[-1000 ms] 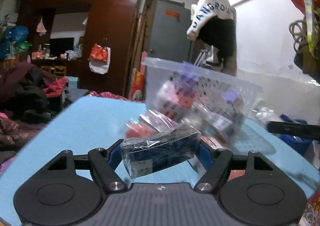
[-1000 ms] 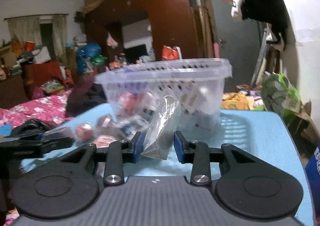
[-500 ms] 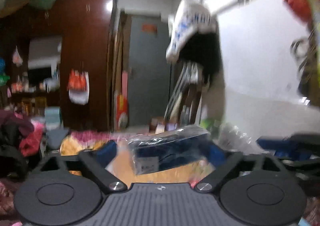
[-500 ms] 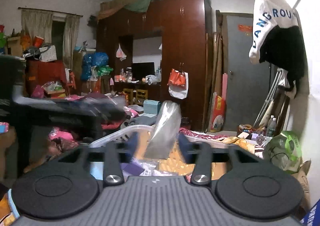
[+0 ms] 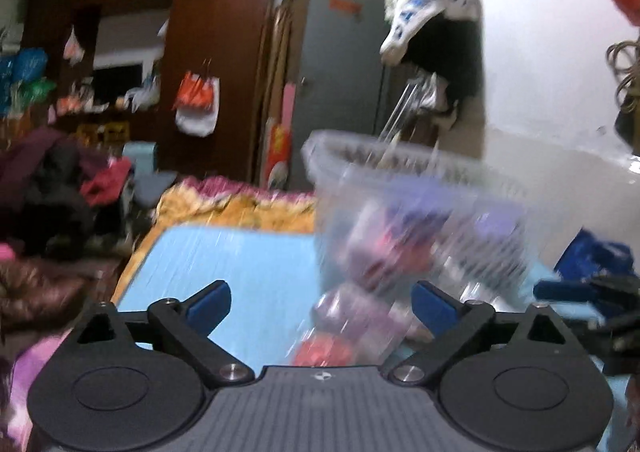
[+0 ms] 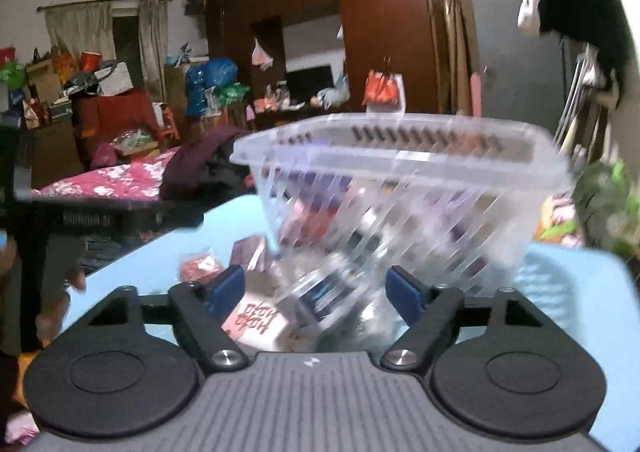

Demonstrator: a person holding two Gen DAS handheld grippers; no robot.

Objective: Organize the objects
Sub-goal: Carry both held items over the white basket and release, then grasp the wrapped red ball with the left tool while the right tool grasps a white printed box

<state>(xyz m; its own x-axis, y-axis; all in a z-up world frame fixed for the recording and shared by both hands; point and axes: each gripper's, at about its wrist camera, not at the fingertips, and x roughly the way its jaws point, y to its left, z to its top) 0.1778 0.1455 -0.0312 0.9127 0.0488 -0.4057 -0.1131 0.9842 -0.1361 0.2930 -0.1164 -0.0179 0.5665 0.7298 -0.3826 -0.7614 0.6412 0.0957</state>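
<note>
Setting: cluttered bedroom with a dark wooden wardrobe [image 6: 384, 32], a bed [image 6: 116, 180] with a pink floral cover, and a light blue bench [image 5: 240, 260] in the foreground.
Task's thing: a clear slotted plastic basket [image 6: 400, 180] is seen standing on the bench, already partly filled with small wrapped packets; much of it is smeared by motion blur.
Loose items: several packets [image 6: 260, 316] are seen lying on the bench just in front of the basket, among them a pink-and-white one with red lettering and a clear-wrapped dark one; these are judged not yet sorted.
Left gripper [image 5: 320, 304]: its jaws have just been opening and are spread wide, with nothing gripped between them; the basket and a red packet [image 5: 324, 352] are only seen beyond the gap.
Right gripper [image 6: 316, 292]: its jaws have just been opening and are released, with nothing pressed by the pads; loose packets lie behind the gap.
Other gripper in view: a dark blurred shape at the right edge of the left view is taken to be the right tool; this cannot be confirmed.
Risk: the light basket could be knocked or tipped if a gripper were swung in fast, and its contents spilled.
Risk: slippery wrappers could be pinched at a corner and dropped short of the rim.
Risk: the two tools, close together at the pile, could collide.
</note>
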